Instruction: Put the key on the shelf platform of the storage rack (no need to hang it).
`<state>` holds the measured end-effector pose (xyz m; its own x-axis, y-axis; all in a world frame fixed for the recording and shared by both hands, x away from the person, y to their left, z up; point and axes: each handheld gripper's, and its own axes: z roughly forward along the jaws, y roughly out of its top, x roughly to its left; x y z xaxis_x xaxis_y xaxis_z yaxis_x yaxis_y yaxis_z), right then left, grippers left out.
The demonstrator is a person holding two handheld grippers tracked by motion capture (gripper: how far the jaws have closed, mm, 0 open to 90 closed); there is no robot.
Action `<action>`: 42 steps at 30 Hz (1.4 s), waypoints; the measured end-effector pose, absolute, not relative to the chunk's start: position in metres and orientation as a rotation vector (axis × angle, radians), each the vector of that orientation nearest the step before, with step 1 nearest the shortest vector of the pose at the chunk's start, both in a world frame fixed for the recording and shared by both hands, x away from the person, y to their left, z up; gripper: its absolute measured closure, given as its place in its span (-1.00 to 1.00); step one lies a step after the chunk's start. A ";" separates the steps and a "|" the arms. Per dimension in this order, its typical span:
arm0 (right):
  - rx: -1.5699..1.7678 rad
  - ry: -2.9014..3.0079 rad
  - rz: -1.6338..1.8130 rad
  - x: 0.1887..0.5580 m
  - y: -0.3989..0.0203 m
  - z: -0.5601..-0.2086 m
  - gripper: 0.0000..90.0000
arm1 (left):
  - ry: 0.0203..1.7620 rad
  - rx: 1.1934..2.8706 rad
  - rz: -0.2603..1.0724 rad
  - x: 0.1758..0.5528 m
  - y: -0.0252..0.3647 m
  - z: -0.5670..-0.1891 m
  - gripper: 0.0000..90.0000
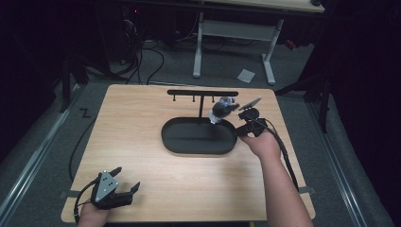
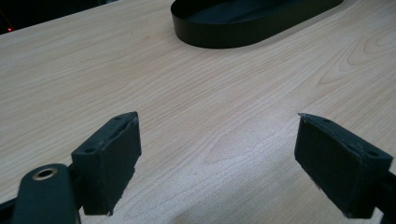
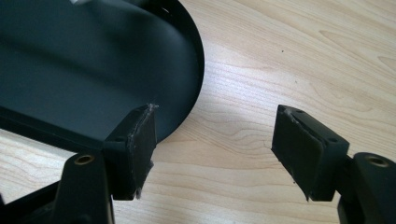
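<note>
- A pale wood-grain table [image 1: 142, 137] carries a matte black oval tray [image 1: 198, 136] with a low upright rim, set towards the far middle
- Behind the tray stands a thin black T-shaped rack [image 1: 202, 93] with small pegs under its flat crossbar
- A crumpled, shiny grey-white bundle [image 1: 221, 109] sits at the tray's far right end, beside the rack's post; what it is made of cannot be told
- The right gripper [image 3: 215, 144] is at the tray's right end, its blocky black padded jaws spread wide and holding nothing
- The left gripper [image 2: 217, 158] rests near the front left corner, jaws wide apart over bare wood, empty
</note>
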<state>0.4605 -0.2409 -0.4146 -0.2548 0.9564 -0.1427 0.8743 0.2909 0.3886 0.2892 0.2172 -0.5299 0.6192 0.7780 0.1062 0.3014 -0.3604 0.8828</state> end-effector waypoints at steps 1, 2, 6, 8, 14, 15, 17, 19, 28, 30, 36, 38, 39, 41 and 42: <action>1.652 2.221 0.330 0.460 -0.241 -0.414 -0.32 | 0.856 1.934 0.660 0.289 0.217 -0.530 -0.66; 1.649 2.218 0.341 0.460 -0.240 -0.414 -0.31 | 0.856 1.934 0.660 0.289 0.217 -0.530 -0.66; 1.640 2.223 0.345 0.458 -0.241 -0.411 -0.29 | 0.859 1.936 0.661 0.290 0.217 -0.530 -0.66; 1.640 2.222 0.343 0.457 -0.242 -0.410 -0.29 | 0.857 1.937 0.663 0.290 0.217 -0.530 -0.66; 1.624 2.227 0.369 0.450 -0.245 -0.408 -0.23 | 0.860 1.927 0.659 0.290 0.217 -0.530 -0.66; 1.624 2.227 0.371 0.448 -0.247 -0.408 -0.21 | 0.860 1.927 0.659 0.290 0.217 -0.530 -0.66; 1.602 2.226 0.378 0.444 -0.250 -0.409 -0.20 | 0.860 1.929 0.657 0.290 0.217 -0.530 -0.66; 1.577 2.224 0.356 0.439 -0.253 -0.409 -0.20 | 0.859 1.933 0.655 0.290 0.217 -0.530 -0.66; 1.473 2.172 0.471 0.407 -0.262 -0.416 -0.27 | 0.863 1.935 0.654 0.291 0.217 -0.530 -0.66; 1.465 2.172 0.501 0.400 -0.264 -0.420 -0.29 | 0.863 1.934 0.655 0.291 0.217 -0.530 -0.66; 1.455 2.169 0.575 0.381 -0.269 -0.433 -0.30 | 0.866 1.936 0.654 0.291 0.217 -0.530 -0.66; 1.462 2.165 0.610 0.374 -0.270 -0.440 -0.30 | 0.866 1.937 0.654 0.291 0.216 -0.530 -0.66; 1.466 2.152 0.666 0.366 -0.271 -0.448 -0.30 | 0.867 1.938 0.652 0.292 0.216 -0.530 -0.66; 1.465 2.146 0.694 0.362 -0.270 -0.452 -0.30 | 0.869 1.936 0.651 0.292 0.216 -0.530 -0.66; 1.470 2.126 0.754 0.353 -0.269 -0.459 -0.31 | 0.870 1.936 0.649 0.292 0.216 -0.530 -0.66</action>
<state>0.3527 -0.2693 -0.4592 -0.3341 0.9411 -0.0519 0.6979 0.2840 0.6575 0.2920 0.2164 -0.5300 0.6165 0.7814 0.0967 0.3156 -0.3578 0.8789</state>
